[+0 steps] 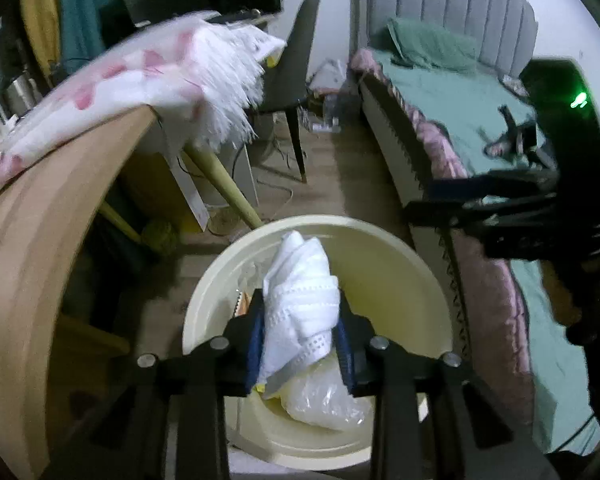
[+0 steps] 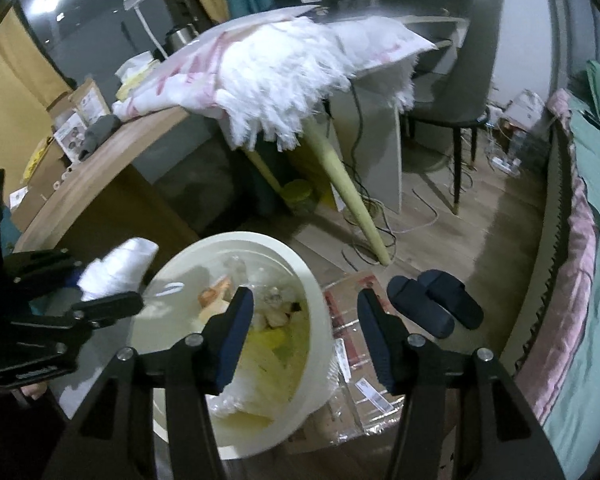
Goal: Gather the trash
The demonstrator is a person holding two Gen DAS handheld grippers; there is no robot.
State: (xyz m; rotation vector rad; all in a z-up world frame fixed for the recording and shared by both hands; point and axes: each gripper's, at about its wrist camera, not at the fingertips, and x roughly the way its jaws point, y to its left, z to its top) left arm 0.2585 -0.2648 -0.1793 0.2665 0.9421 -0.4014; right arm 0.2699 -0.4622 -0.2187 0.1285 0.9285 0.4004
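Observation:
A cream round trash bin (image 1: 380,236) stands on the floor with plastic wrap and food scraps inside. My left gripper (image 1: 300,320) hangs over its opening, shut on a crumpled white paper wad (image 1: 300,292) that sticks up between the blue pads. In the right wrist view the same wad (image 2: 120,264) and the left gripper (image 2: 100,292) sit at the bin's left rim. My right gripper (image 2: 304,308) is open above the bin's right wall (image 2: 320,320), with nothing between its fingers. In the left wrist view the right gripper (image 1: 440,200) shows at the right, beside the bed.
A wooden table (image 1: 28,240) with a white fringed cloth (image 2: 284,80) stands left of the bin. A grey chair (image 2: 460,92) is behind. A bed (image 1: 460,112) runs along the right. Dark slippers (image 2: 432,304) and flattened cardboard (image 2: 356,380) lie by the bin.

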